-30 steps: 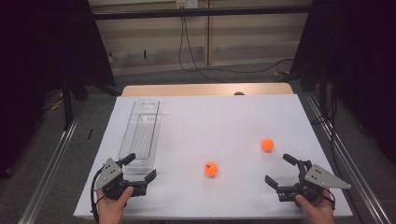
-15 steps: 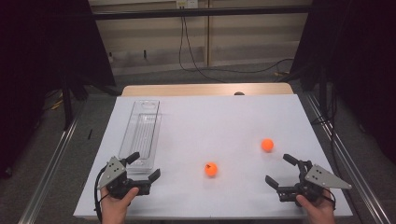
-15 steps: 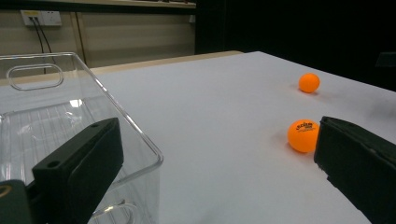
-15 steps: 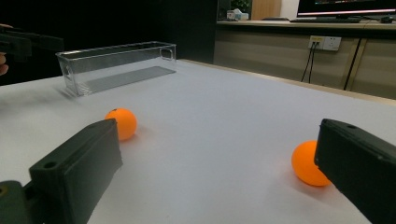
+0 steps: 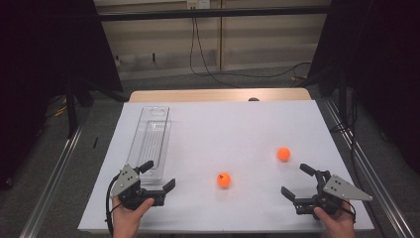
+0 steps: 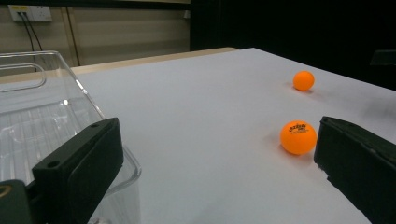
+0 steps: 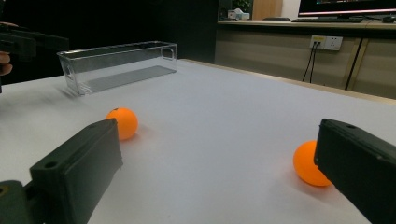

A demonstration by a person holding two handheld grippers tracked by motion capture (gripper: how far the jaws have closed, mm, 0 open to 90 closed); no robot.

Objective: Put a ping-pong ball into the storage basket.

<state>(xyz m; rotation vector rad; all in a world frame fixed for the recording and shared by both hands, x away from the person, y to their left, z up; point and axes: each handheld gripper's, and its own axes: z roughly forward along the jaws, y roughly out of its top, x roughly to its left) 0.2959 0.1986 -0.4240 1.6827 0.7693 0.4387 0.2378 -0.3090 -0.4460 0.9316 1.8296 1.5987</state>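
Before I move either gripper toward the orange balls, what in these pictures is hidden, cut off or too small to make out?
- Farther orange ball: right gripper view, its right side is hidden behind the gripper's black jaw.
- Clear plastic bin: left gripper view, cut off by the left edge, its near corner behind the jaw.
- Print on the nearer orange ball: high view, too small to read.

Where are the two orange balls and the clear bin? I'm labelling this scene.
Near orange ball [image 5: 224, 179], high view, centre of the ball.
Far orange ball [image 5: 283, 153], high view, centre of the ball.
Clear bin [image 5: 153, 112], high view, far rim by the handle cutout.
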